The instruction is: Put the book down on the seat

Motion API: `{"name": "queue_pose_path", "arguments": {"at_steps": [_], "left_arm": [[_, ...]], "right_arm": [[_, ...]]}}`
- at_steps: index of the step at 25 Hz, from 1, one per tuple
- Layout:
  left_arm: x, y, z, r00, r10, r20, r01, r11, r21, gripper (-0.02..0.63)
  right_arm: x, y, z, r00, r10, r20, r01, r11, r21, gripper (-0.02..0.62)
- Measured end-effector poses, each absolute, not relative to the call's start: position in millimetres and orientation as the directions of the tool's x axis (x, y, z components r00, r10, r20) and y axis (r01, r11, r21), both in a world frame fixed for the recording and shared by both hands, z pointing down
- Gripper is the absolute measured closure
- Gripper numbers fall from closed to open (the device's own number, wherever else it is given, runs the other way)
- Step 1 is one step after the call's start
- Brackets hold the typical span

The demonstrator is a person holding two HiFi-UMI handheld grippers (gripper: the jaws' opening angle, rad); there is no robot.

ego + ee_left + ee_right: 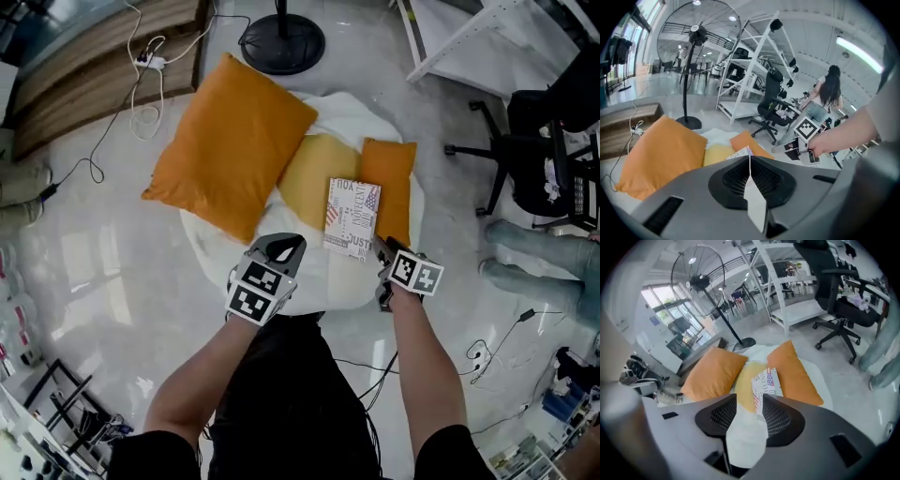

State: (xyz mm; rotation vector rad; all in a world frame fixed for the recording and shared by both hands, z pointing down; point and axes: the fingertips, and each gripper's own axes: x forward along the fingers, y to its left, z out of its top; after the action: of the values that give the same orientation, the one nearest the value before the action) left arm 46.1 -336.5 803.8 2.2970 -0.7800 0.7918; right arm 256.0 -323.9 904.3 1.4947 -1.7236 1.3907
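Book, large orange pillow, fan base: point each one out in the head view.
book (352, 217): head view, middle of its printed cover.
large orange pillow (230, 145): head view, centre of its upper face.
fan base (305, 47): head view, right half of the round black foot.

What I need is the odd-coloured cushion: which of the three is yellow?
The middle cushion, between the large orange cushion and the small orange cushion; it alone is yellow.
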Motion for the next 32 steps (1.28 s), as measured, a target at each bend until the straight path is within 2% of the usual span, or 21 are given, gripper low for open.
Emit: {"name": "queue_pose_path", "arguments": {"at_steps": [4, 11, 19, 32], "left_arm": [[46.6, -320.5, 751.3, 0.661, -0.323, 0.677, -0.658, -0.684, 0.315, 0.601], [34.9, -304.3, 659.9, 0.684, -0.420, 0.596, -0.706, -0.587, 0.396, 0.601], [20.8, -277.8, 573.5, 0.684, -0.483, 0.547, -0.711, -0.608, 0.353, 0.601], [6.5, -249.4, 492.4, 0.646, -0.587, 0.488, -0.744, -0.627, 0.231, 0.601]], "right_arm": [[238.8, -296.4, 848.0, -0.332, -0.525, 0.784, -0.891, -0.099, -0.443, 0.444], [220.6, -251.6, 754.8, -0.382, -0.589, 0.712, -0.879, -0.006, -0.477, 0.486], [211.1, -222.4, 655.0, -0.418, -0.677, 0.606, -0.872, 0.112, -0.477, 0.517], [203.2, -202.1, 549.5, -0.469, -0.762, 0.446, -0.859, 0.276, -0.431, 0.565]]}}
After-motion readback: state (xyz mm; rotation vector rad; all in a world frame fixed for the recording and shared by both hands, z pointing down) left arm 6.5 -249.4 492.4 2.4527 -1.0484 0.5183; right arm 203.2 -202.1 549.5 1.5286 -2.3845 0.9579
